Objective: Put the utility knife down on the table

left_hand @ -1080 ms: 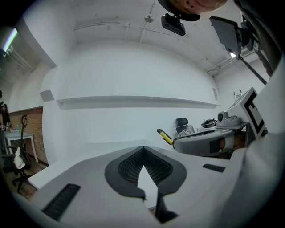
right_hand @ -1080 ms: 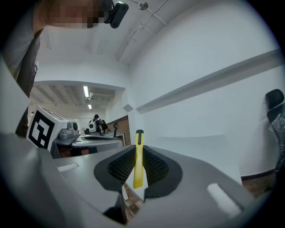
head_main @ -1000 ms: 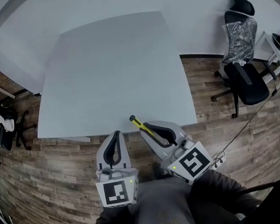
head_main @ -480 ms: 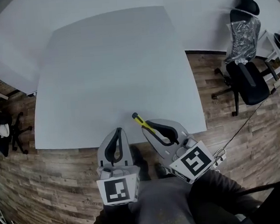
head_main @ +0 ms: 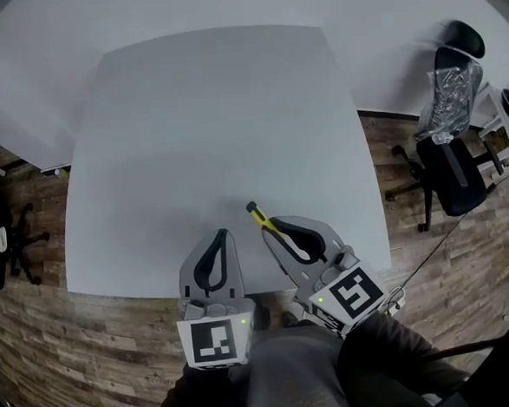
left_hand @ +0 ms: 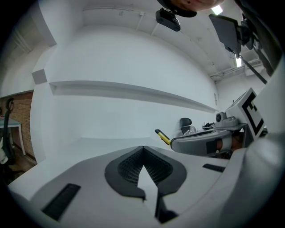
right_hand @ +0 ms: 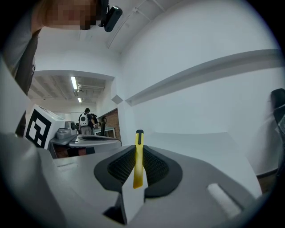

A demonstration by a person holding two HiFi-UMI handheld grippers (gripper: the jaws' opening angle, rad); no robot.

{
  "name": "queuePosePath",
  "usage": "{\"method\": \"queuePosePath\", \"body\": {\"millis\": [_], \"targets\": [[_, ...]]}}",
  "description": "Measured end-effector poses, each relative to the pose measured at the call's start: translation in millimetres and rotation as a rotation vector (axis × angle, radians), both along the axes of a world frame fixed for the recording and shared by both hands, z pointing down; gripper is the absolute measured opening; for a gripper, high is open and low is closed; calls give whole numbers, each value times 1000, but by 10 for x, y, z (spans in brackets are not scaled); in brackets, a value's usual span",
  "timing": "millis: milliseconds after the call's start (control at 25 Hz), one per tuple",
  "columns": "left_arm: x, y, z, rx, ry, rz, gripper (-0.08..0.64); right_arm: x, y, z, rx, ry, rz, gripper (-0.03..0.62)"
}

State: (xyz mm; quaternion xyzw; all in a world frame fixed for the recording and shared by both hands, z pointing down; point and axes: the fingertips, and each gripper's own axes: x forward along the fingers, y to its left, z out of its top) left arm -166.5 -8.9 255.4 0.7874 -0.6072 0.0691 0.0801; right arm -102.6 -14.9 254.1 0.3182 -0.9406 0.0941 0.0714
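Where the white bench (head_main: 205,115) nears its front edge, the left gripper (head_main: 219,237) hovers with its jaws pressed together at the tips, nothing between them. Just to its right, close but apart, the right gripper (head_main: 272,226) has its jaws clamped on the utility knife (head_main: 257,214). The knife is a slim yellow and black tool held edge-on between the ribbed pads (right_hand: 156,167). Its front end sticks out past the jaw tips, pointing away and to the left over the near part of the bench. Farther right, on the wood floor (head_main: 468,270), stands a black office chair (head_main: 447,163) with clear plastic over its back.
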Motion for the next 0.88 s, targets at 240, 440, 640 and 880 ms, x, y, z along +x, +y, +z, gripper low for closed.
{"method": "queuePosePath", "body": {"millis": [240,440,640,880], "targets": [[-214,-236,45,-20,-8,30,2,-255,-337,-54,6,-3,25,52],[-215,-415,144,-56,-12,41,2,-225,-499,25,-16,-4,46,52],[-112,-653,189,-59,-24,50,2,-137,-670,132,-36,-2,38,52],[-20,-915,202,-70,-35,49,2,-124,-901,186,-55,-9,13,52]]}}
